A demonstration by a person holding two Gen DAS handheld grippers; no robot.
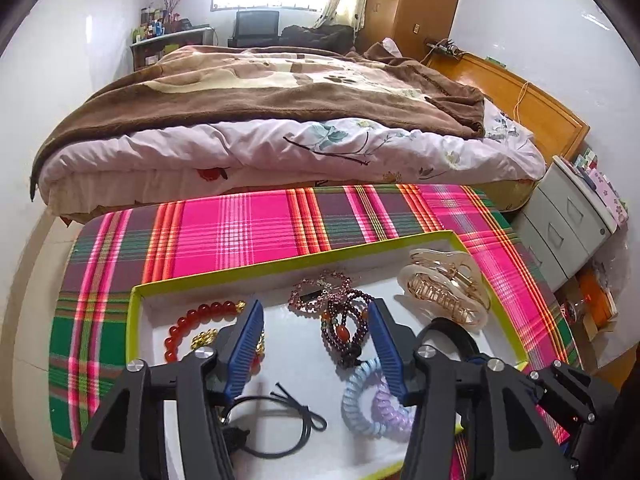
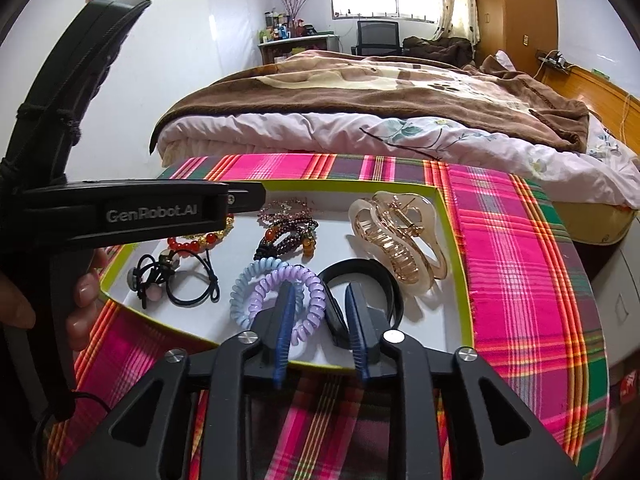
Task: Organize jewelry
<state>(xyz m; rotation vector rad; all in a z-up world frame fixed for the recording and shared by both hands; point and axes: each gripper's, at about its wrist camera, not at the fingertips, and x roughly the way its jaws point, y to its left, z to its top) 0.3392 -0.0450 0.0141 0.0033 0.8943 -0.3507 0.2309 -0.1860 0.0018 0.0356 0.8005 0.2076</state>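
Note:
A shallow white tray with a lime-green rim (image 1: 280, 267) (image 2: 454, 248) lies on the plaid cloth. In it are a red bead bracelet (image 1: 192, 320) (image 2: 188, 245), dark purple bead bracelets (image 1: 344, 320) (image 2: 288, 236), blue and lilac spiral hair ties (image 1: 360, 404) (image 2: 272, 288), a black elastic tie (image 1: 280, 412) (image 2: 188, 280), a beige claw clip (image 1: 444, 288) (image 2: 396, 236) and a black band (image 2: 360, 276). My left gripper (image 1: 316, 312) is open above the tray's middle, empty. My right gripper (image 2: 318, 294) is open over the tray's near edge, its fingers astride the lilac tie and black band.
The tray sits on a table with a pink-green plaid cloth (image 1: 256, 228) (image 2: 520, 280). A bed with a brown blanket (image 1: 280, 92) stands right behind. A grey drawer cabinet (image 1: 568, 220) is at the right. The left gripper's body (image 2: 120, 212) hangs over the tray's left side.

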